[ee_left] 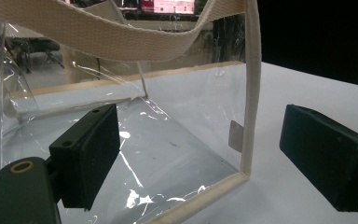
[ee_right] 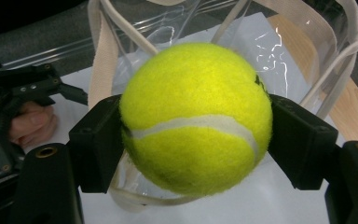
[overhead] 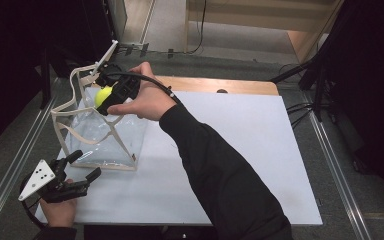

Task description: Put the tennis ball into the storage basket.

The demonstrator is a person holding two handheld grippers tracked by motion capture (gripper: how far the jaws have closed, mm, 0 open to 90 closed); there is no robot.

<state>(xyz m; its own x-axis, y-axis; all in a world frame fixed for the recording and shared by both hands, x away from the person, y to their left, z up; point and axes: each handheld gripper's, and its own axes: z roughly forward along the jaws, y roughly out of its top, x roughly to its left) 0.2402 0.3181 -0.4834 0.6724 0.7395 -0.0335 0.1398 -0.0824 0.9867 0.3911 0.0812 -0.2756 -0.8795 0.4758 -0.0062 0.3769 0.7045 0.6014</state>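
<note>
Above the clear bag on the white table, my right gripper pinches the tennis ball over the bag's open top. Just beside the bag's near corner, my left gripper hovers, jaws spread, touching nothing.

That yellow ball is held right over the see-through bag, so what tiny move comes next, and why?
Probably lower the right tongs a little into the clear bag: they grip the tennis ball above its open top, while the left tongs wait open at its near corner.
</note>
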